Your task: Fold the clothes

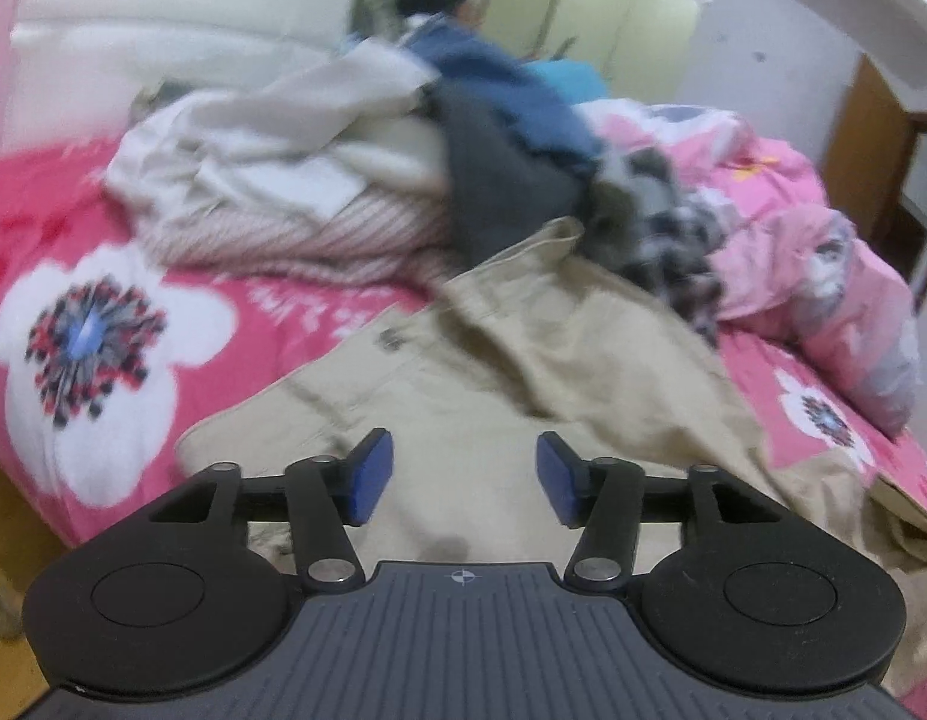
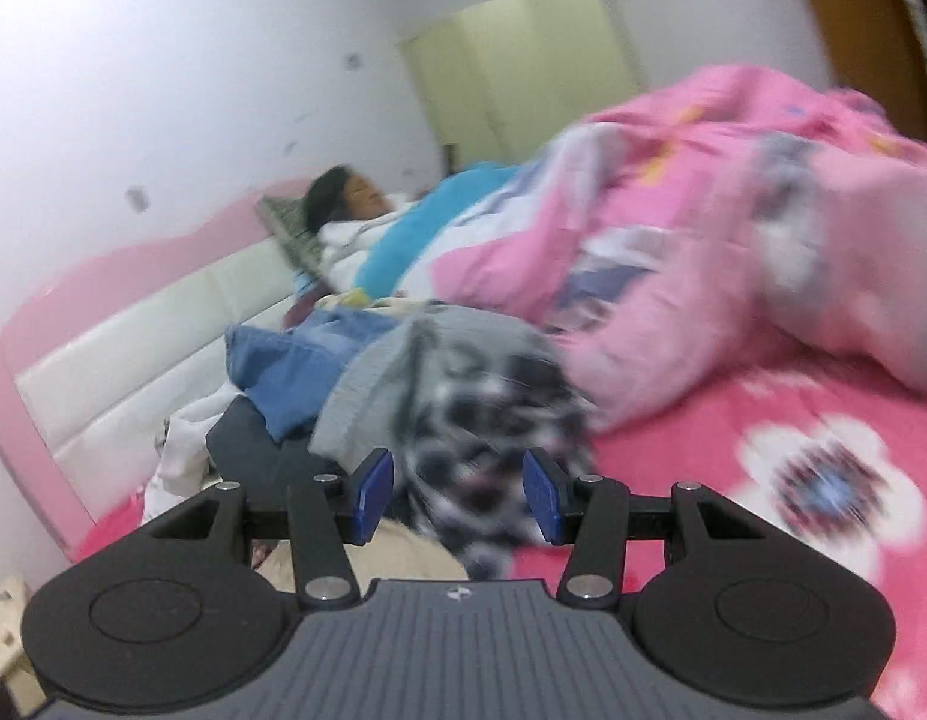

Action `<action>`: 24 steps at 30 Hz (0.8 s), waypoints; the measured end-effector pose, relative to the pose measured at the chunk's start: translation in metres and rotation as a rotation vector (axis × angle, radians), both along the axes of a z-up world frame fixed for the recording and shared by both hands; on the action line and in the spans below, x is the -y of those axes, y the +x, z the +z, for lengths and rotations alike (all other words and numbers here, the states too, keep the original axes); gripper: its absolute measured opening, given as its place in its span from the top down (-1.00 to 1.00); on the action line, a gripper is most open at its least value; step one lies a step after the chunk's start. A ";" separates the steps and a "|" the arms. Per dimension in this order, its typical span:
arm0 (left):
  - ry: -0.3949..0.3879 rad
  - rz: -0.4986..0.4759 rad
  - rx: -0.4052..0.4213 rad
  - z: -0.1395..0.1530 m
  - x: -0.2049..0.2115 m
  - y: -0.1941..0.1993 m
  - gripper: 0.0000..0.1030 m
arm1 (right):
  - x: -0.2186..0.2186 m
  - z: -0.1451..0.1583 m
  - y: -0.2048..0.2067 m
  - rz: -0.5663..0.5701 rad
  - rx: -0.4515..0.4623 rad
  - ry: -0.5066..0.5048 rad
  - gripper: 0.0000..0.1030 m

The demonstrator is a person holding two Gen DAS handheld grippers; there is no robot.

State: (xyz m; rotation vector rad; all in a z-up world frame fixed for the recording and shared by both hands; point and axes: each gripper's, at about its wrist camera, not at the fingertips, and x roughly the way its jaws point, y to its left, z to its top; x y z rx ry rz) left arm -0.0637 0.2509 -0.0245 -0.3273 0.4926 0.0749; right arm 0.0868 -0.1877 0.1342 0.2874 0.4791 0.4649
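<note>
Beige trousers [image 1: 523, 372] lie spread on the pink flowered bed sheet [image 1: 235, 324]. My left gripper [image 1: 463, 477] hangs just above them, open, with nothing between its blue pads [image 1: 373, 477]. Behind the trousers is a heap of clothes: a cream garment [image 1: 271, 138], a striped one [image 1: 295, 234], a dark grey one [image 1: 499, 180], blue denim [image 1: 511, 96] and a black-and-white checked garment [image 1: 673, 240]. In the right wrist view my right gripper [image 2: 457, 495] is open near the checked garment [image 2: 481, 420], which shows blurred behind the gap. No pad presses on it.
A crumpled pink quilt [image 2: 733, 228] fills the right side of the bed. A person [image 2: 343, 198] lies under covers by the padded headboard [image 2: 163, 324]. A pale green wardrobe [image 2: 523, 54] stands against the far wall. Flowered sheet [image 2: 823, 480] shows at the right.
</note>
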 end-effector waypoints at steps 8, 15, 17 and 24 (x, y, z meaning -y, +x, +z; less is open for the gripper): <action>0.050 -0.242 0.022 0.028 0.091 0.014 -0.14 | 0.118 -0.042 -0.134 -0.250 -0.055 0.077 0.00; 0.119 -0.489 -0.033 0.018 0.194 0.031 -0.18 | 0.139 -0.101 -0.171 -0.342 -0.123 -0.015 -0.02; 0.141 -0.523 -0.067 0.011 0.218 0.035 -0.18 | 0.132 -0.111 -0.165 -0.336 -0.107 -0.085 -0.02; 0.288 -0.571 -0.086 0.003 0.258 0.019 -0.20 | 0.133 -0.126 -0.143 -0.313 -0.086 -0.110 -0.01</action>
